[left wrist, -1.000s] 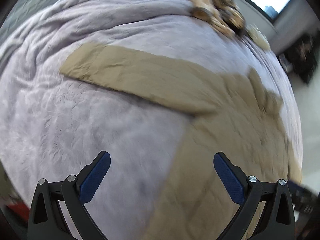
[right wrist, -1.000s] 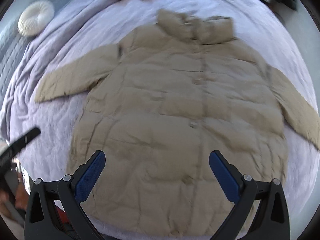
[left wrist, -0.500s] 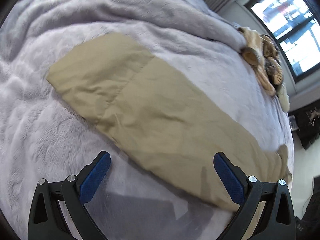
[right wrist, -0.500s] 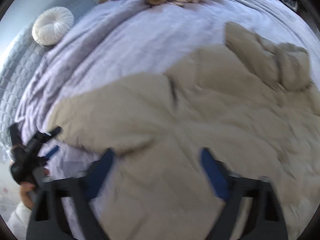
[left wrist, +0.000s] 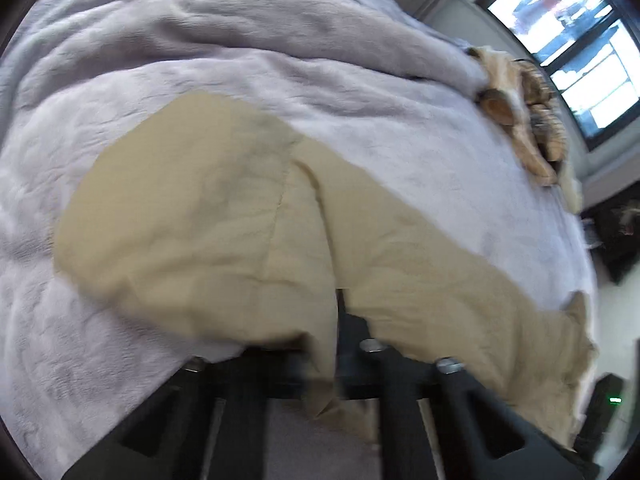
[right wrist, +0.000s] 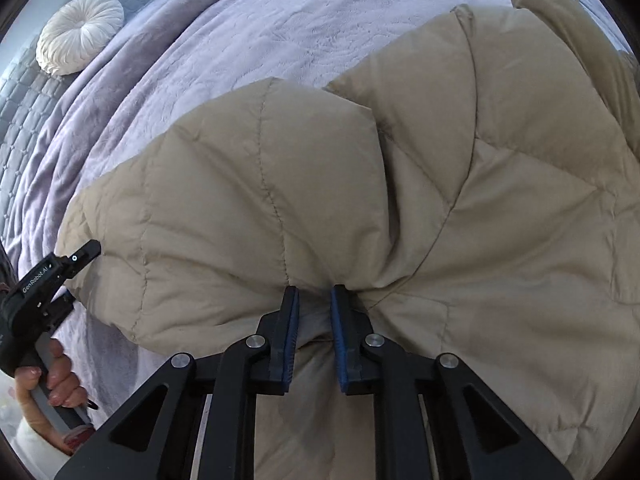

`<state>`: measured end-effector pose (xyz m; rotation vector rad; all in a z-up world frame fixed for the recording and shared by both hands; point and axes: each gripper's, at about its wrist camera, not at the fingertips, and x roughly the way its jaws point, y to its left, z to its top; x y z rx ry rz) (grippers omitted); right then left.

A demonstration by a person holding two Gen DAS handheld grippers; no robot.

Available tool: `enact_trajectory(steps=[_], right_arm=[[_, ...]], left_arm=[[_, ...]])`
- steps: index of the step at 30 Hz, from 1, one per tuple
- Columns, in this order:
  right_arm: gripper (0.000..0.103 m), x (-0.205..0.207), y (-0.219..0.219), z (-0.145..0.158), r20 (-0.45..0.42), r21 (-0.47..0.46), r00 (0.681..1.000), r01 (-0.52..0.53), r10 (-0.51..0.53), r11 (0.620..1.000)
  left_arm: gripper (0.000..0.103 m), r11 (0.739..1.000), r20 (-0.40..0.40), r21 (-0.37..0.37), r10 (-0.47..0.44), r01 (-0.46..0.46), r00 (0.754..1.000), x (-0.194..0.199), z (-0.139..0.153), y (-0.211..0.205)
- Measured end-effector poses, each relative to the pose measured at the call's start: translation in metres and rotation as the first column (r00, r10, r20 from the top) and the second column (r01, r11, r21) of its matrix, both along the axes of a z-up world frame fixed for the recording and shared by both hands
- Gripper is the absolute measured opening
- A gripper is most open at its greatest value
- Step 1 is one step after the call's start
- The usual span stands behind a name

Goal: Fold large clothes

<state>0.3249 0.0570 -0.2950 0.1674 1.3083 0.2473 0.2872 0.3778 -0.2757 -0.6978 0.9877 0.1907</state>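
Pinching the coat [right wrist: 400, 200] at two points, one claw each. It's a tan quilted puffer lying flat on the lavender blanket [right wrist: 280, 32] that covers the bed, collar toward the far edge, body running toward the near edge where I'm standing.

Right gripper [right wrist: 314, 312] is sitting where the sleeve meets the body. Its jaws have just been closing and are now narrow, with a ridge of quilted fabric bunched between the blue pads [right wrist: 340, 340]. The seams are puckering toward the tips, so I'm reading it as gripped.

Left gripper [right wrist: 86, 250] is out at the sleeve [left wrist: 240, 220] cuff, toward the bed's left edge, with my hand [right wrist: 56, 376] on its handle. In its own view the fingertips are buried under the cloth; I'm taking it as fully closed on the cuff fabric, which is draping over the jaws.

Key relation: the sleeve's long axis is running between the two claws, cuff at the left one, armpit at the right. So the left hand is holding the free end and the right is sitting near the hinge line. I'm judging the next move as swinging the cuff across toward the coat's body, away from the left edge. Risk: puffy fill slipping out of the right pinch.
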Motion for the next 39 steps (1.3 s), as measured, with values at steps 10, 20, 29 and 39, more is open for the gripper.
enact_trajectory(steps=[10, 20, 29, 39], right_arm=[[0.015, -0.006, -0.019, -0.003, 0.01, 0.086, 1.0, 0.014, -0.015, 0.996], [0.015, -0.058, -0.153, 0.062, 0.064, 0.207, 0.978, 0.179, -0.196, 0.962], [0.015, -0.131, -0.327, 0.079, 0.074, 0.073, 0.883, 0.458, -0.463, 0.886], [0.022, -0.147, -0.348, 0.069, 0.069, 0.07, 0.861, 0.5, -0.505, 0.863]], left_arm=[[0.008, 0.967, 0.275, 0.055, -0.253, 0.247, 0.928, 0.017, 0.108, -0.086], [0.008, 0.782, 0.34, 0.162, -0.617, 0.603, 0.71, 0.034, 0.149, -0.313], [0.008, 0.549, 0.002, 0.381, -0.805, 0.744, 0.593, 0.012, 0.069, -0.474], [0.084, 0.546, -0.029, 0.469, -0.776, 0.694, 0.63, -0.025, 0.074, -0.445]])
